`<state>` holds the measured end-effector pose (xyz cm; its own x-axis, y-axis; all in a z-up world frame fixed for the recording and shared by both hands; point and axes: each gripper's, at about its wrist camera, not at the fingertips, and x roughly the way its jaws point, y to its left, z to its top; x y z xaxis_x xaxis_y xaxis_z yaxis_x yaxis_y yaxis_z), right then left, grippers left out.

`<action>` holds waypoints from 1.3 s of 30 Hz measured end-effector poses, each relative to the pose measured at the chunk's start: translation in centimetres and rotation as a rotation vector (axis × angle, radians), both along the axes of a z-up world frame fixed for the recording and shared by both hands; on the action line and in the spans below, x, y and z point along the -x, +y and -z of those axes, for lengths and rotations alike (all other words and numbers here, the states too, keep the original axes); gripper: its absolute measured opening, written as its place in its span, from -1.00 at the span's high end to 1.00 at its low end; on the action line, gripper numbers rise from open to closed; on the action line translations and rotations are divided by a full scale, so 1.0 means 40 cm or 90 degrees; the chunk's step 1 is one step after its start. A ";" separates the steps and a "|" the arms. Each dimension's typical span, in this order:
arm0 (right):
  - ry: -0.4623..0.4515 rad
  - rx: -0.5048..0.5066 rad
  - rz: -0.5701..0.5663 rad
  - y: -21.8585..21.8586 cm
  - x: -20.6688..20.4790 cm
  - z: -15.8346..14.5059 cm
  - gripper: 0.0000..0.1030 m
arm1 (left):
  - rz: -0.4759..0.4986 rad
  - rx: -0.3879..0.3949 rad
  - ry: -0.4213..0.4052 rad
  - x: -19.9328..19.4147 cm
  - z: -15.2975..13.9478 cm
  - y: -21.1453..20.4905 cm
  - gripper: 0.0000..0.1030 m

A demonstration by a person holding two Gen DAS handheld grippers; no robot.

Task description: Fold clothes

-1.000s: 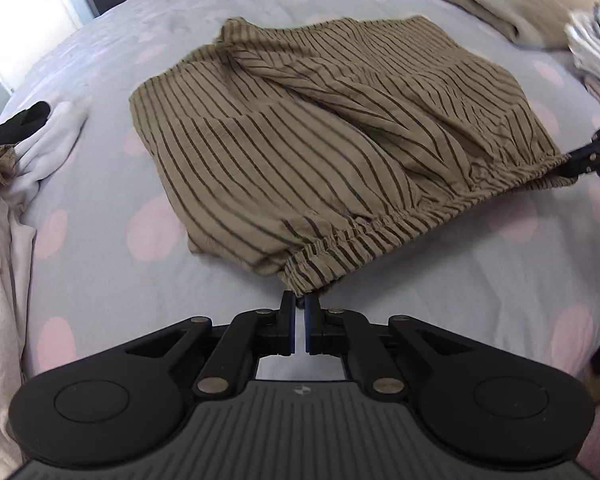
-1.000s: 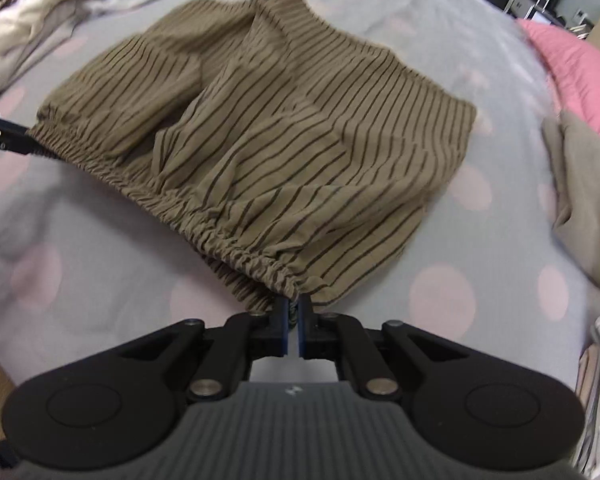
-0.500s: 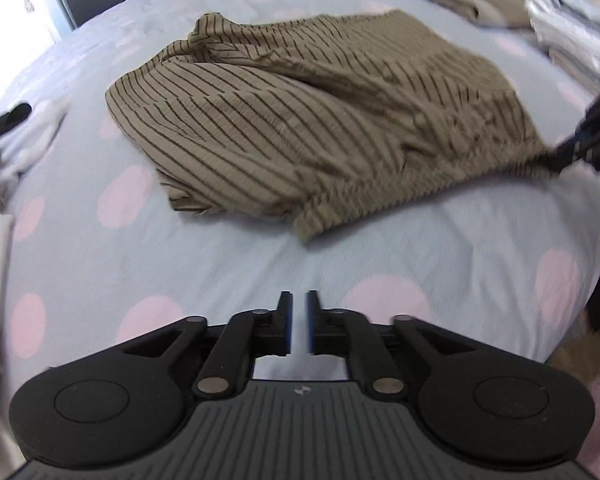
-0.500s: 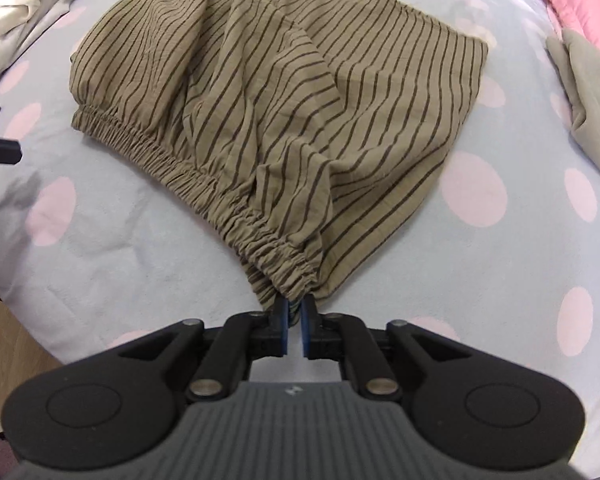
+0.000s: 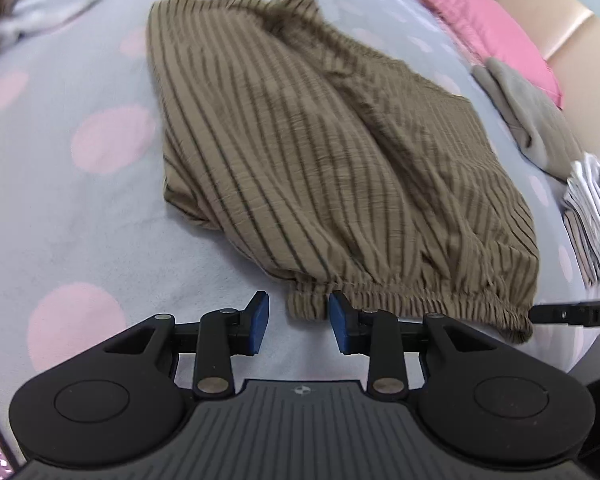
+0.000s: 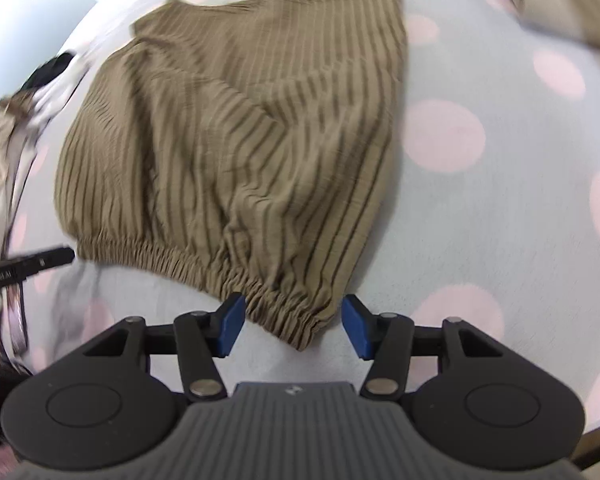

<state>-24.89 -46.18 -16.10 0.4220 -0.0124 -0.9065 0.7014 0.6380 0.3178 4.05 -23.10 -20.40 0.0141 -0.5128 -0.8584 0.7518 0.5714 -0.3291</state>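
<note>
Left wrist view: the left gripper (image 5: 296,322) is spread apart, the skirt's (image 5: 340,152) elastic hem corner lying between its pads on the bedspread (image 5: 80,208). Right wrist view: the right gripper (image 6: 294,322) gapes too, the skirt's (image 6: 236,136) other hem corner between its fingers, unclamped.

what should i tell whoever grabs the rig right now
Left gripper: open, holding nothing, at one end of the gathered elastic hem.
Right gripper: open, the other hem corner between its fingers, not gripped.
Striped garment: lies rumpled on the dotted bedspread. Folded grey garment and a folded stack sit to its side.
Done: garment set down.
Left: smooth it, then fold.
</note>
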 end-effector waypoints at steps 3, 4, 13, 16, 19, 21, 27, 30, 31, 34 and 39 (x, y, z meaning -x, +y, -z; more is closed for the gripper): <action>0.011 -0.034 0.032 -0.016 -0.005 0.030 -0.17 | -0.011 -0.002 0.020 -0.016 0.021 -0.013 0.42; 0.014 -0.051 0.041 -0.020 -0.004 0.042 -0.16 | -0.014 -0.003 0.024 -0.019 0.027 -0.018 0.42; -0.002 -0.125 0.084 -0.048 -0.012 0.100 0.05 | -0.038 0.002 0.031 -0.027 0.069 -0.063 0.39; 0.000 -0.115 0.062 -0.039 -0.032 0.104 0.26 | -0.045 0.003 0.011 -0.013 0.063 -0.064 0.59; -0.002 -0.105 0.058 -0.038 -0.033 0.097 0.46 | -0.058 0.000 -0.003 0.008 0.044 -0.055 0.74; -0.006 -0.107 0.065 -0.042 -0.023 0.092 0.58 | -0.064 -0.018 0.001 0.021 0.026 -0.041 0.77; -0.020 -0.137 0.067 -0.037 -0.007 0.059 0.79 | -0.074 -0.065 0.053 0.044 -0.032 0.041 0.86; -0.001 -0.141 0.037 -0.010 -0.010 0.029 0.81 | -0.070 -0.083 0.075 0.059 -0.055 0.085 0.86; 0.008 -0.143 0.027 0.000 -0.011 0.021 0.82 | -0.066 -0.088 0.080 0.066 -0.060 0.099 0.86; 0.040 -0.149 -0.004 0.041 -0.001 0.004 0.82 | -0.053 -0.111 0.106 0.090 -0.057 0.143 0.86; 0.079 -0.153 -0.033 0.088 0.018 0.013 0.82 | -0.036 -0.143 0.130 0.120 -0.014 0.178 0.86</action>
